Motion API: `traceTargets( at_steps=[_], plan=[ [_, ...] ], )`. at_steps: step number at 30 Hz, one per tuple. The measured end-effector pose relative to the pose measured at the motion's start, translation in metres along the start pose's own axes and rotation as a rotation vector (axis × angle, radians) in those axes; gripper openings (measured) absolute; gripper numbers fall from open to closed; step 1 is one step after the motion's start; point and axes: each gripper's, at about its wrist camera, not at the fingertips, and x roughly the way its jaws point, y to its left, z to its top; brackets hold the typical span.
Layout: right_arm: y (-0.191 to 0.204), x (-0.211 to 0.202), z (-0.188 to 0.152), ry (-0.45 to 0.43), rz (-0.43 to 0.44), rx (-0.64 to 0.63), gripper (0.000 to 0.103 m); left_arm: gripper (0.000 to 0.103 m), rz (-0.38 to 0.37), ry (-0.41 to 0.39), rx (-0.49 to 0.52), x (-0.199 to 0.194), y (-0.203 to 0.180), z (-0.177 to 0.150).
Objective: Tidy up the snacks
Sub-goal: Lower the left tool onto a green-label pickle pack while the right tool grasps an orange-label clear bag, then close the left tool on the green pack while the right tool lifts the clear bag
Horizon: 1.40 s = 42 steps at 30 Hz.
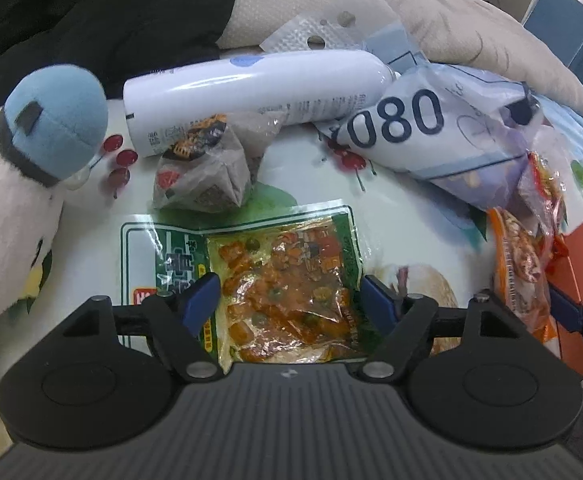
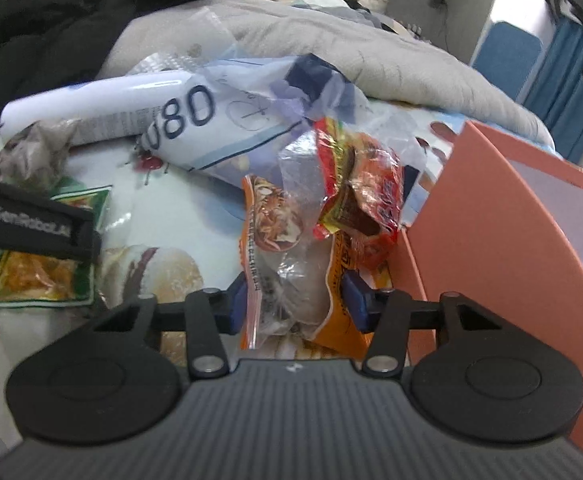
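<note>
A green snack packet with orange contents (image 1: 283, 276) lies flat on the printed tablecloth, between the fingers of my left gripper (image 1: 289, 300), which is open around it. It also shows in the right wrist view (image 2: 35, 268) under the left gripper's body. My right gripper (image 2: 297, 304) is open around an orange noodle-snack packet (image 2: 287, 264); I cannot tell if the pads touch it. A red packet (image 2: 363, 192) lies just behind it. A grey wrapped snack (image 1: 207, 172) sits farther back. An orange box (image 2: 503, 240) stands open at the right.
A white spray can (image 1: 251, 88) lies on its side at the back. A plastic bag marked "080" (image 1: 443, 136) lies beside it. A plush toy with a blue cap (image 1: 31, 168) sits at the left. Grey bedding (image 2: 351, 60) and dark clothing (image 1: 91, 12) lie behind.
</note>
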Motion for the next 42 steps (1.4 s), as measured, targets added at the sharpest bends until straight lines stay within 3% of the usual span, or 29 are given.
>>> traceTargets(
  at_steps=[9,16,32,42],
  plan=[
    [0.009,-0.034,-0.016,-0.003,0.072,-0.037,0.049,0.079,-0.02,0.029,-0.009,-0.029,0.003,-0.039],
    [0.006,-0.077,-0.041,-0.01,0.122,-0.094,0.049,0.074,-0.037,0.061,-0.036,-0.066,0.01,-0.089],
    [-0.018,-0.18,-0.121,-0.056,0.202,-0.253,0.048,0.073,-0.03,0.076,-0.11,-0.148,0.015,-0.207],
    [-0.042,-0.234,-0.175,-0.069,0.309,-0.328,0.045,0.073,-0.057,0.076,-0.128,-0.199,0.011,-0.276]
  ],
)
